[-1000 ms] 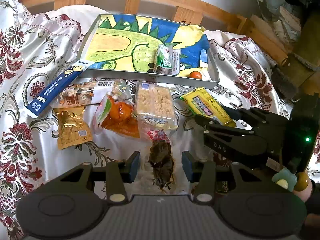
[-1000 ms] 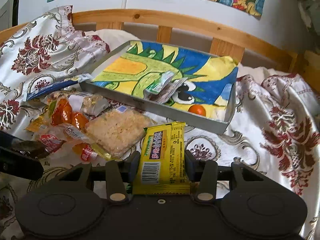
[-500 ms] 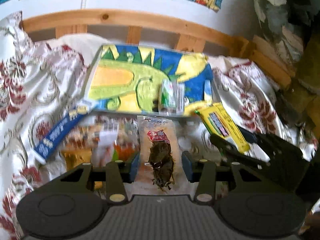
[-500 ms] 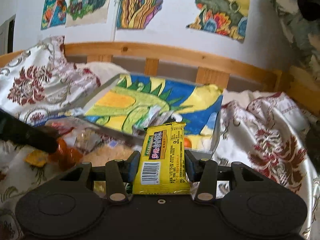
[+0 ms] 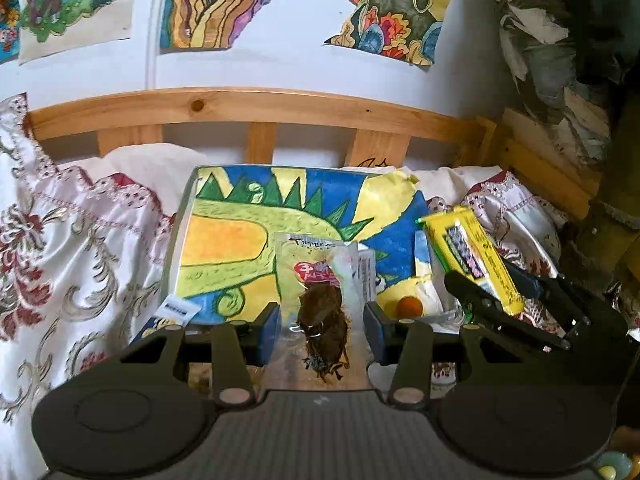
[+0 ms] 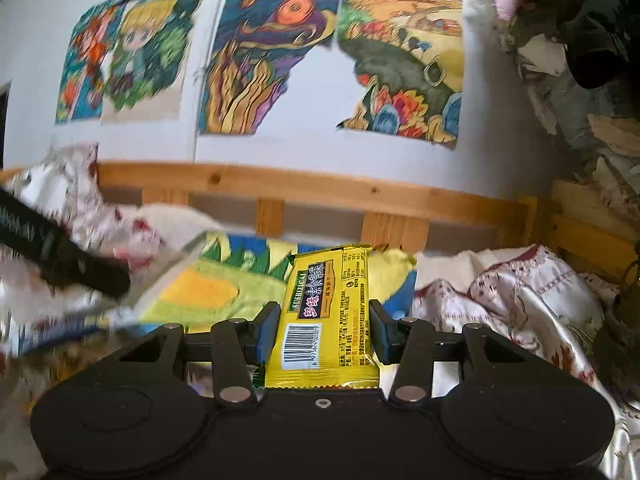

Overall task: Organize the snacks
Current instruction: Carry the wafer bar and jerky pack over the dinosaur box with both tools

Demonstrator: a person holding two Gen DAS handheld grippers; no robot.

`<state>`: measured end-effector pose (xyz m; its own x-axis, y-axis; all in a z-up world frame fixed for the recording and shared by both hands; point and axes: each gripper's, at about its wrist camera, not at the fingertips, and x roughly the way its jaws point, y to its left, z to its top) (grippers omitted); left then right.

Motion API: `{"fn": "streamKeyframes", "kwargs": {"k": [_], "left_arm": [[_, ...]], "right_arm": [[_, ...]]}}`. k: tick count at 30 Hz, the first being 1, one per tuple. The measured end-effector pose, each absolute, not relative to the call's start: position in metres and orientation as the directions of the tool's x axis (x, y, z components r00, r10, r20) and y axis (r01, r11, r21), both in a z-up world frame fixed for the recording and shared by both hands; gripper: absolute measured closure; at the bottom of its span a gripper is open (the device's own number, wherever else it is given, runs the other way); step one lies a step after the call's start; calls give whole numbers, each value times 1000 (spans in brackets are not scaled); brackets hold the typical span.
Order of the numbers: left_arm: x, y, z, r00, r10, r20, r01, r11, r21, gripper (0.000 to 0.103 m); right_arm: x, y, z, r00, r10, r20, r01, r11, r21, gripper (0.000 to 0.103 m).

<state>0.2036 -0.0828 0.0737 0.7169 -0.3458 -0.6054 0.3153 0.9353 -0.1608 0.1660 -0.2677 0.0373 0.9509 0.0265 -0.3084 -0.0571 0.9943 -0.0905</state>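
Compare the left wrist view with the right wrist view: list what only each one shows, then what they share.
Left wrist only: the left gripper shut on a clear packet with a dark snack inside, an orange ball in the tray, and the right gripper from the side.
Right wrist only: the barcode on the yellow packet, and the leftmost wall drawing.
Both: tray, yellow packet, headboard.

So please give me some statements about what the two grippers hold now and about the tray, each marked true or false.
1. The left gripper holds a clear packet with something dark inside. True.
2. The right gripper is empty. False: it is shut on a yellow packet.
3. The tray has a dinosaur picture. True.
4. A small orange ball lies in the tray. True.
5. The yellow packet lies flat on the bedsheet. False: it is held up in the air.
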Motion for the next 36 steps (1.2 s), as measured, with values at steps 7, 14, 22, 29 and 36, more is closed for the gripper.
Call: {"fn": "streamKeyframes", "kwargs": {"k": [7,14,22,29,36], "left_arm": [[253,-95,71,712,-351,-609,331,932,-150,54],[316,-110,59,681,-353,-641,355,925,-132,54],[367,-119,8,646,-383,-660,349,917,-190,54],[378,-117,-22,651,-384,-655,344,918,-197,54],[382,-114,-35,624,-401,-671,344,911,-225,54]], "right_arm": [[206,-278,29,956,5,-293,-31,996,-86,55],[240,-303,2,940,-37,-339,21,998,-53,55],[265,-308,-23,919,-50,-392,34,998,-48,55],[278,-310,-37,901,-52,-430,37,998,-42,54],[283,-310,-43,889,-49,-455,35,999,-40,54]]}}
